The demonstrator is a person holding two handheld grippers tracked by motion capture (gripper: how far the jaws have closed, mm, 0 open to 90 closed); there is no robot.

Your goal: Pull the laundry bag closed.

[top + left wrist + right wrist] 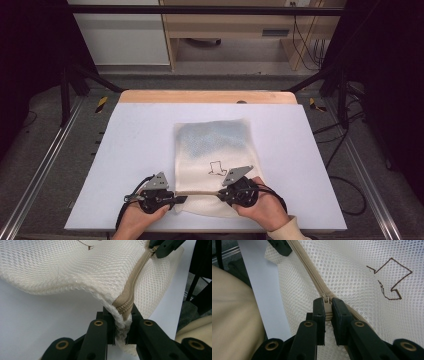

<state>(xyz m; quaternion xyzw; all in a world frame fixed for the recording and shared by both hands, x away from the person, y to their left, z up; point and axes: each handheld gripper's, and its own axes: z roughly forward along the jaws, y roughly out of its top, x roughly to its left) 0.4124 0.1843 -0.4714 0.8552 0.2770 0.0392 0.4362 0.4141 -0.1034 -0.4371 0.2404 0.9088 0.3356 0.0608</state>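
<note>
Both hands sit at the worktop's (pixel 150 130) six o'clock edge. Left hand-held gripper (pixel 121 323) pinches the mesh bag's (pixel 212 150) corner; right hand-held gripper (pixel 327 311) clamps the zipper pull (pixel 327 307). Zipper (pixel 200 192) looks mostly closed behind the pull; a short stretch remains. Wooden furniture stands at twelve o'clock.

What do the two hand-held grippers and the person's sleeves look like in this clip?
Both the left gripper and the right gripper are black, each topped with a grey three-cornered plate and trailing a black cable. Up close, the jaws are black linked bars with brass-coloured rivets and squared black pads. A cream sleeve covers the right wrist; the left wrist's sleeve is out of frame.
</note>
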